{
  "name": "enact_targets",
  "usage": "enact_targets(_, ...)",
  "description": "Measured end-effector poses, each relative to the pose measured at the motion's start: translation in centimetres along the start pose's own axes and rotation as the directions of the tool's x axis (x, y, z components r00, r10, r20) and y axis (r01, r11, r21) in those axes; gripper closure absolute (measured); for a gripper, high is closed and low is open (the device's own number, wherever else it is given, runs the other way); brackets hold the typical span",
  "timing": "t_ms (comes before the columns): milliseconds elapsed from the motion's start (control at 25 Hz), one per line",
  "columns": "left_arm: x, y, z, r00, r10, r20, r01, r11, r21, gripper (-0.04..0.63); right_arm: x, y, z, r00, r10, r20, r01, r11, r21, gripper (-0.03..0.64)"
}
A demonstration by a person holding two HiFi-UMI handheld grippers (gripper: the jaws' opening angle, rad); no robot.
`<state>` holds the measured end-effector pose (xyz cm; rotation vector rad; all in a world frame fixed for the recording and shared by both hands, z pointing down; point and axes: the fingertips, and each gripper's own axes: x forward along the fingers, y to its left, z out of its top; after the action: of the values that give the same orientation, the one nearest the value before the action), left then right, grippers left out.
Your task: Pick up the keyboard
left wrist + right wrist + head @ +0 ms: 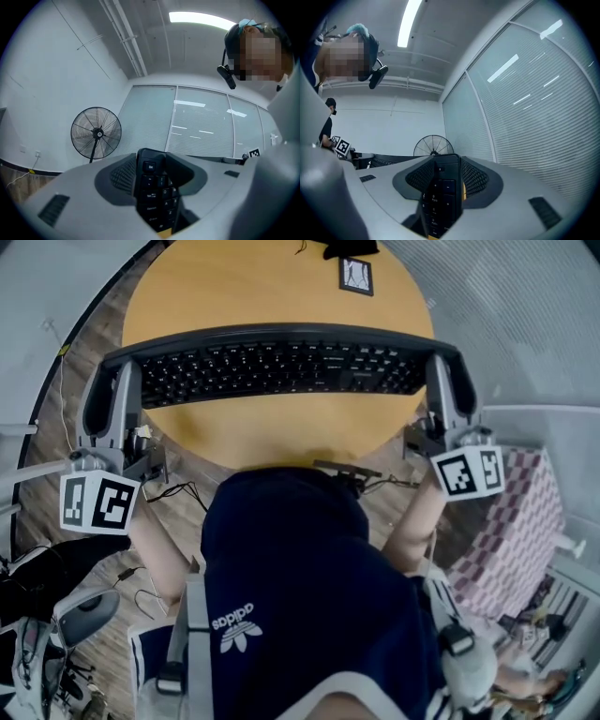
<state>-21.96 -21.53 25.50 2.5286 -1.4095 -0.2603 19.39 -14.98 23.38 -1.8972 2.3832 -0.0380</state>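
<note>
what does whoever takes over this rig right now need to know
Left tool: shut on the Esc end of the black keyboard.
Right tool: shut on its numpad end.
Keyboard: spans the round wooden table, held at both ends.
Done: both grips are on.
Left: I cannot tell whether it is clear of the table. Probably raise both ends together, evenly.

The keyboard point(281, 367) stretches over the bench point(272, 432) from left to right, its left end in the left hand-held gripper point(114, 390), its right end in the right hand-held gripper point(441, 381), with 1 small card point(355, 276) behind it near the bench's far edge.
</note>
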Motion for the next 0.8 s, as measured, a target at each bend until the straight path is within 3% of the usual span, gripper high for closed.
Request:
enact_targets(560, 0.3, -0.4, 0.6, 0.999, -0.006, -0.032, 0.007, 0.999, 0.035, 0.400, -0.3, -0.5, -1.0, 0.999, -0.011, -0.036, 0.013, 0.999, 0.049, 0.442)
enact_targets(800, 0.3, -0.3, -0.5, 0.998, 0.005, -0.063, -0.004, 1.000, 0.016, 0.400, 0.0, -0.8, -1.3, 0.998, -0.009, -0.061, 0.012, 0.999, 0.040, 0.442)
